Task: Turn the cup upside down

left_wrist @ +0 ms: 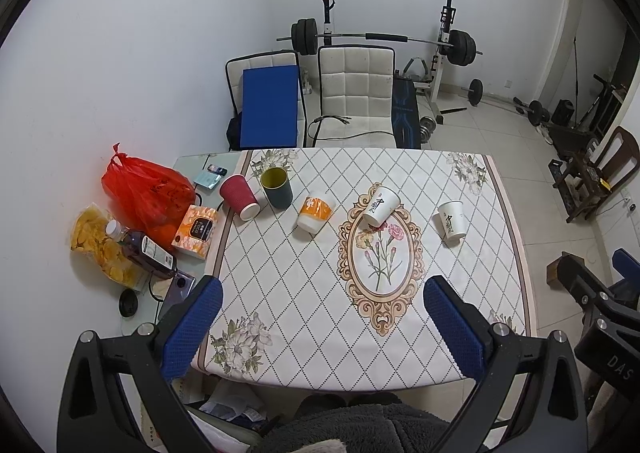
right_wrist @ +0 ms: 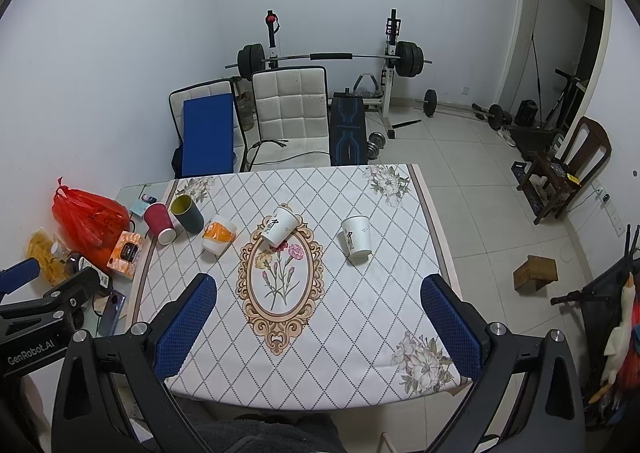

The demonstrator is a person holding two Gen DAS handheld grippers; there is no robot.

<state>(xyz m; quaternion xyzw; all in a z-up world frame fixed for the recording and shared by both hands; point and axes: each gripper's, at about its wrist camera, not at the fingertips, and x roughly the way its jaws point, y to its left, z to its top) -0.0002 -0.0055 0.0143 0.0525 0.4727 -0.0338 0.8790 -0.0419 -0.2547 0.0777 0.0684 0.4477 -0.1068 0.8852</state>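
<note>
Five cups (left_wrist: 381,205) on table (left_wrist: 288,293); both tongs (left_wrist: 322,317) (right_wrist: 318,319) released, bag (left_wrist: 144,197) left

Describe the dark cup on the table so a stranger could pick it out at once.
Start at the patterned tablecloth and follow the row of five cups to its left end, near the red plastic bag. The dark cup is second from that end, between the red ribbed cup and the orange-and-white cup. Only it shows an open mouth with a yellow-green inside.

Black claw (left_wrist: 322,317); blue textured pads (left_wrist: 454,329)
</note>
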